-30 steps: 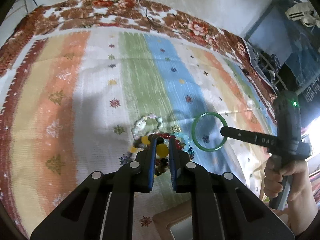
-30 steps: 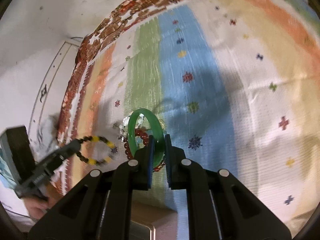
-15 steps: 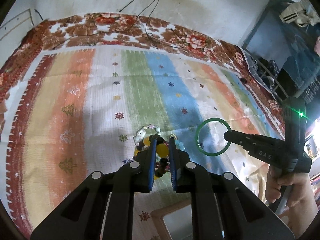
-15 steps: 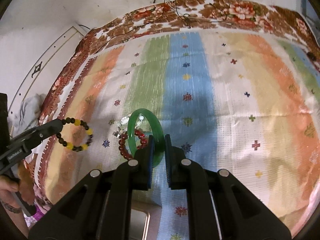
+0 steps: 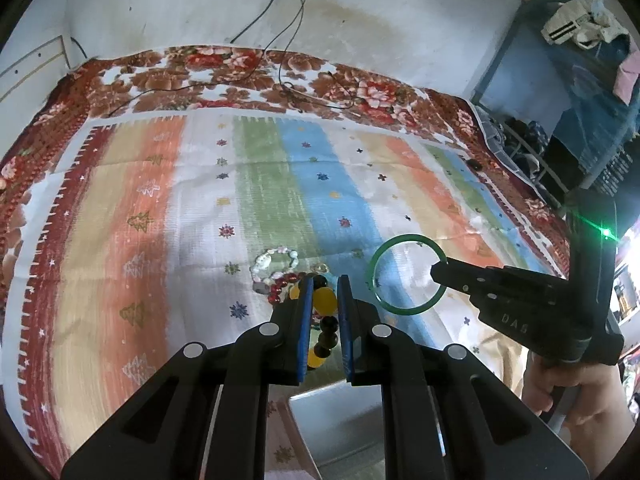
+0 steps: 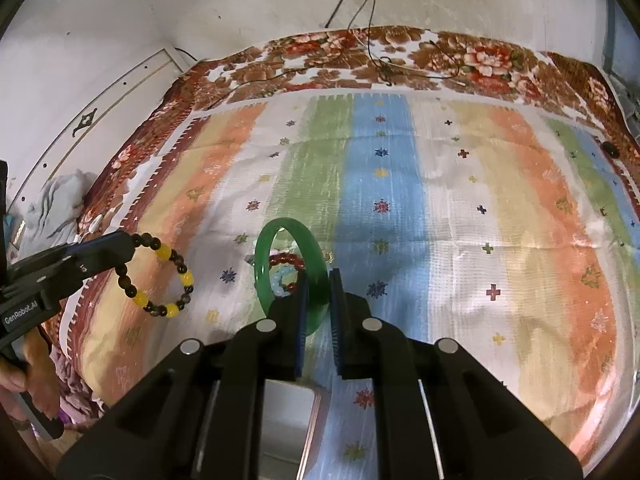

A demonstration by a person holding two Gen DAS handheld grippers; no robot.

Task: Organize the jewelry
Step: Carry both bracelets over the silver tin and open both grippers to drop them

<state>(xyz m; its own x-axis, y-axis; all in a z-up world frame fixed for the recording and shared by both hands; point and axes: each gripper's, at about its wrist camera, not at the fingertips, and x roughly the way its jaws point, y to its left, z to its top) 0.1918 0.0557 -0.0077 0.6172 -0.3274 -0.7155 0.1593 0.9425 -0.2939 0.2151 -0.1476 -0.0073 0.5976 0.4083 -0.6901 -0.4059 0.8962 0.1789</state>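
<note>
My left gripper (image 5: pixel 325 284) is shut on a bracelet of yellow and dark beads (image 5: pixel 324 300), which hangs above the striped cloth (image 5: pixel 140 208). From the right wrist view the same beaded bracelet (image 6: pixel 160 276) dangles as a full loop off the left gripper (image 6: pixel 130 246). My right gripper (image 6: pixel 319 278) is shut on a green bangle (image 6: pixel 266 264), held on edge; in the left wrist view the green bangle (image 5: pixel 406 274) hangs from the right gripper (image 5: pixel 436 270). A small heap of jewelry stays on the cloth: a white bead bracelet (image 5: pixel 276 260) and a red bead bracelet (image 5: pixel 282 284).
An open box with a pale lining (image 5: pixel 340 424) sits just below both grippers, also the box (image 6: pixel 292 412). The cloth covers a floral blanket (image 5: pixel 240 68) against a white wall with cables (image 5: pixel 288 40). Dark furniture (image 5: pixel 560 92) with clothes stands at the right.
Both grippers have lifted and pulled back from the heap, carrying the beaded bracelet and the green bangle. The right gripper has rolled, and the box shows more under the fingers.
</note>
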